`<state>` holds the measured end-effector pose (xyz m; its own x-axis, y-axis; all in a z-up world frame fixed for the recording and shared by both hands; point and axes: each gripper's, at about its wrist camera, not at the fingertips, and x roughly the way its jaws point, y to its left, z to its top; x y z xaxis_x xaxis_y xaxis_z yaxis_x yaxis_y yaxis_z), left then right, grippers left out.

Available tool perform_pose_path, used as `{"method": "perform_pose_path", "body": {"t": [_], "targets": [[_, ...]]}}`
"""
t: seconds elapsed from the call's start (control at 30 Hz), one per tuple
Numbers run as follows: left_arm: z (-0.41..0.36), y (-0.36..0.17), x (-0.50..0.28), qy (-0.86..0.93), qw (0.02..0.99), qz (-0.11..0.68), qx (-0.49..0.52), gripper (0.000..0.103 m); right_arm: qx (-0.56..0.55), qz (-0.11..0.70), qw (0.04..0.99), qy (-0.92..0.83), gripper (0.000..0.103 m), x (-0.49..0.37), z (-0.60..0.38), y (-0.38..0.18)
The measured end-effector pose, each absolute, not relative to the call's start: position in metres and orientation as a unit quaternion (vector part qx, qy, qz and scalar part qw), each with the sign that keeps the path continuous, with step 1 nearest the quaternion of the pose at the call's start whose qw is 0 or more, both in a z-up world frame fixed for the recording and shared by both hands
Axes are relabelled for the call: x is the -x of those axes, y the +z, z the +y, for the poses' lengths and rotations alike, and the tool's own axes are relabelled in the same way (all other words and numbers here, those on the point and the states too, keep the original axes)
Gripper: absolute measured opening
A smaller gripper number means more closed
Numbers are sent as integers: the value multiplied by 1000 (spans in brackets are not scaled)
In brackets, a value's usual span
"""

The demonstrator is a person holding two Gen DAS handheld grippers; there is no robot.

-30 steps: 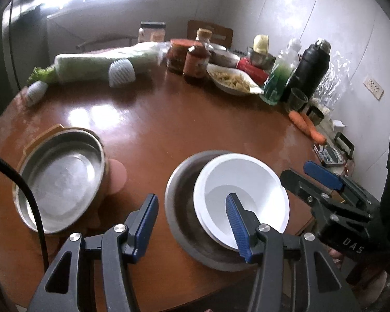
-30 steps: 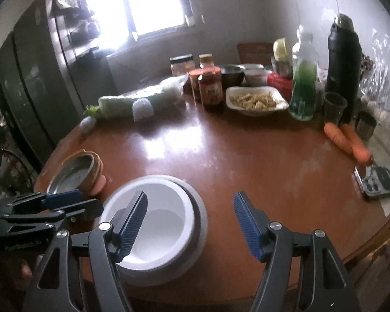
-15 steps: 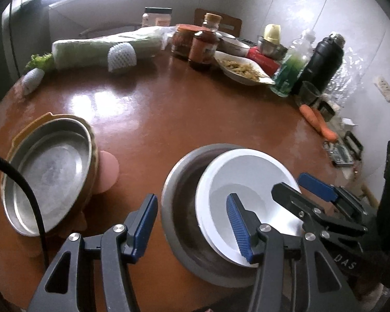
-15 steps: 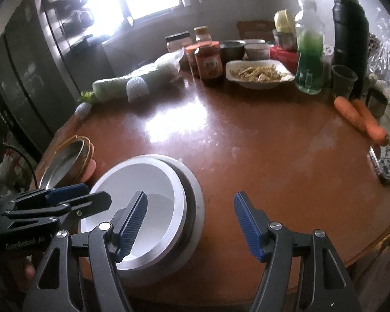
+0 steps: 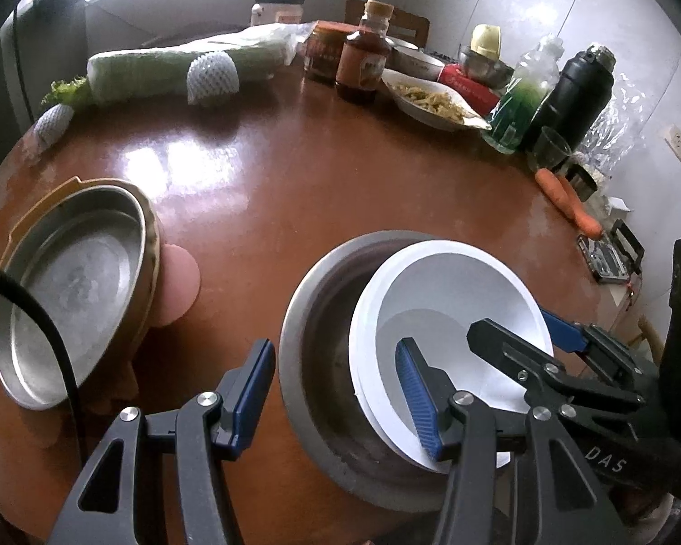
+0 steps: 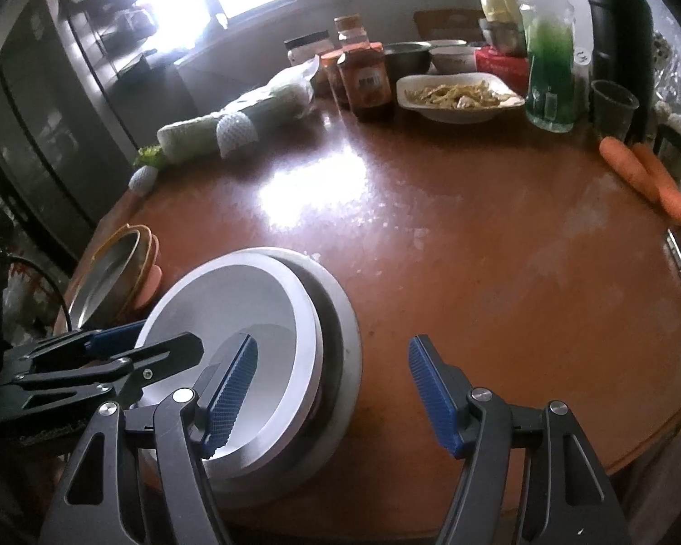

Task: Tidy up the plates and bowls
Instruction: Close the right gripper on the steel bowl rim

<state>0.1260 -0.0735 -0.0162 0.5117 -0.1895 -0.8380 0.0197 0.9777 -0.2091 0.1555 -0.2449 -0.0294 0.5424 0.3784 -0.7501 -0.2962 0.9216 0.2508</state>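
A white bowl (image 5: 449, 299) lies tilted inside a grey metal bowl (image 5: 322, 318) near the table's front edge; both also show in the right wrist view, the white bowl (image 6: 231, 318) and the metal bowl (image 6: 340, 340). My left gripper (image 5: 336, 390) is open, its jaws straddling the near rim of the metal bowl. My right gripper (image 6: 331, 390) is open, its jaws straddling the right rims of both bowls, one finger inside the white bowl. A metal plate (image 5: 68, 281) rests on an orange dish at the left.
The round brown table (image 6: 476, 236) holds wrapped greens (image 5: 181, 68), sauce jars (image 5: 363, 63), a plate of food (image 6: 458, 95), a green bottle (image 6: 549, 72), a black flask (image 5: 567, 91), carrots (image 6: 649, 177) and a small scale (image 5: 608, 259) along its far and right sides.
Both grippers have moved closer to the stacked bowls. The right gripper's left finger now reaches inside the white bowl, which sits more tilted in the metal bowl.
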Motion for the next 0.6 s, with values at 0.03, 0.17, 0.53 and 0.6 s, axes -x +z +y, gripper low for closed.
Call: {"method": "perform_pose_path", "body": {"t": [0.03,0.17,0.53,0.6], "targets": [[-73,-18,-127,-59,864,493,87,55,-48,440,876,193,71,-156,-245,-30],[-73,-20,-129,-57,863,494,88,55,-52,446,872,193,71,-158,-245,-33],[-71,-27,-133,-46,860,501,84,55,-57,463,863,196,71,-161,-242,-42],[-70,-27,-134,-46,859,502,84,55,-61,465,861,198,71,-163,-242,-43]]}}
